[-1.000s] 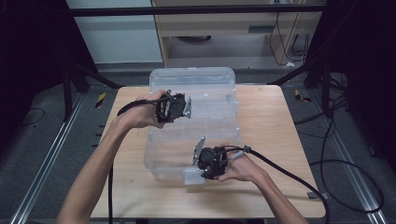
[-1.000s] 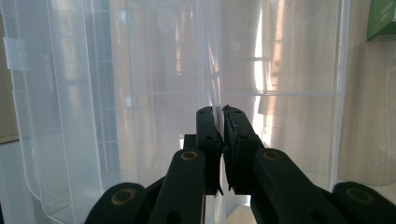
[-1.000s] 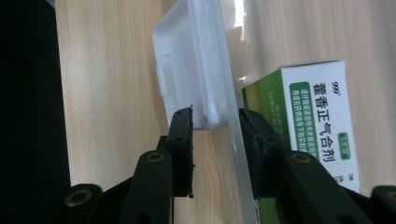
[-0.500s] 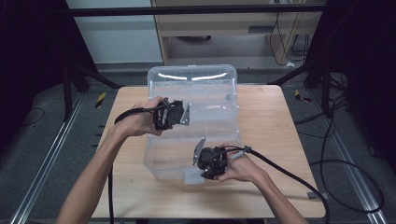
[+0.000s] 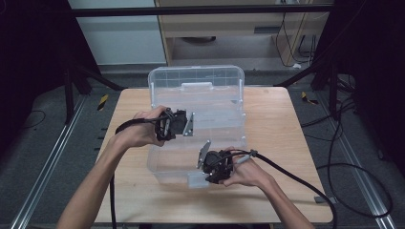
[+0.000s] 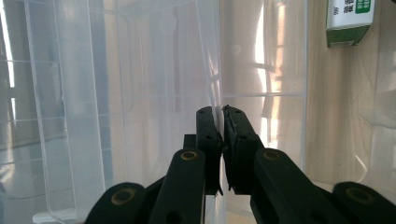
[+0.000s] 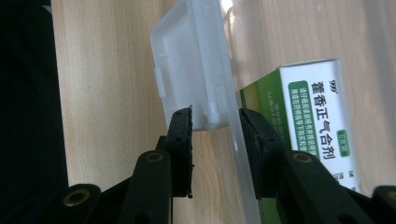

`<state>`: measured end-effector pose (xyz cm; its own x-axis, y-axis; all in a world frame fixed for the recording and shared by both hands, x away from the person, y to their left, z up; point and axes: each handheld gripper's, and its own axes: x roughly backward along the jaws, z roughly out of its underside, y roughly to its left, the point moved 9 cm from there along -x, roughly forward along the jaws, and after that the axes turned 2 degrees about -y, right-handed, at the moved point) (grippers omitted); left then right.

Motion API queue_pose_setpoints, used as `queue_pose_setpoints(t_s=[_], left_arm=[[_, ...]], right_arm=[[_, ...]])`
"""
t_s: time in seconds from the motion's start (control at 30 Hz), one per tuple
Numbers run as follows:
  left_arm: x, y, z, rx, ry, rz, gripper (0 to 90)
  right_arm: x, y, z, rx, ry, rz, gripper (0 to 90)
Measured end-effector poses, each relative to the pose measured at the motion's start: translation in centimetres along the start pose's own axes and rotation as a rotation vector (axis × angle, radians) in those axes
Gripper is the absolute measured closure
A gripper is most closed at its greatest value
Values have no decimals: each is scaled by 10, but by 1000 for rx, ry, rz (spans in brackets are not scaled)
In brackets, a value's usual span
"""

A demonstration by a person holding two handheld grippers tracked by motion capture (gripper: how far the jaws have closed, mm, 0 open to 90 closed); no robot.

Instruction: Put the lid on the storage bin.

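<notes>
A clear plastic storage box stands on the wooden table, and its hinged lid is raised at the back. My left gripper is shut on the lid's thin free edge, above the box's opening. At the box's front, my right gripper is shut on the front wall together with the white latch tab. Inside the box lies a green and white medicine carton, which also appears through the plastic as a carton in the left gripper view.
The wooden table has bare room to the right and left of the box. A cable trails from the right gripper over the table's near right corner. Dark floor and metal rails surround the table.
My left hand has drawn the lid's edge toward the near side and a little down, so the lid has tipped forward over the box. The right hand has stayed put.
</notes>
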<state>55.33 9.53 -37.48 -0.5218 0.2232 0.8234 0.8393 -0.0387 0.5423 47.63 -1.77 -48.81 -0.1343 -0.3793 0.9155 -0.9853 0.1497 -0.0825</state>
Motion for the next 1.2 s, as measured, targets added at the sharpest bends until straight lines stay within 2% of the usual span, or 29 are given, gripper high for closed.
queue_pose_setpoints(t_s=[0.03,0.13,0.37,0.43,0.53,0.83,0.93,0.97,1.0,1.17,1.2], left_arm=[[1,-2,1,10,13,9,852],[2,-4,0,-2,12,0,852],[4,-14,1,6,-20,1,851],[5,-17,2,4,-11,4,850],[5,-20,2,8,-25,5,850],[6,-30,5,28,-26,19,848],[6,-32,5,22,-27,22,846],[6,-34,5,33,-27,29,846],[5,-33,5,21,-34,22,845],[5,-36,6,41,-34,22,841],[6,-34,6,31,-35,17,841]], right_arm=[[0,0,0,0,-2,1,661],[0,1,0,-6,-10,-1,661],[0,2,0,-16,-14,-3,660],[0,2,0,-17,-19,-2,660],[0,2,0,-12,-22,3,659],[1,2,0,-20,-39,3,650],[1,1,0,-15,-50,3,646],[1,1,0,-15,-50,6,645],[2,1,0,-15,-50,6,643],[5,0,0,-10,-63,34,617],[8,0,0,-17,-73,39,602]])
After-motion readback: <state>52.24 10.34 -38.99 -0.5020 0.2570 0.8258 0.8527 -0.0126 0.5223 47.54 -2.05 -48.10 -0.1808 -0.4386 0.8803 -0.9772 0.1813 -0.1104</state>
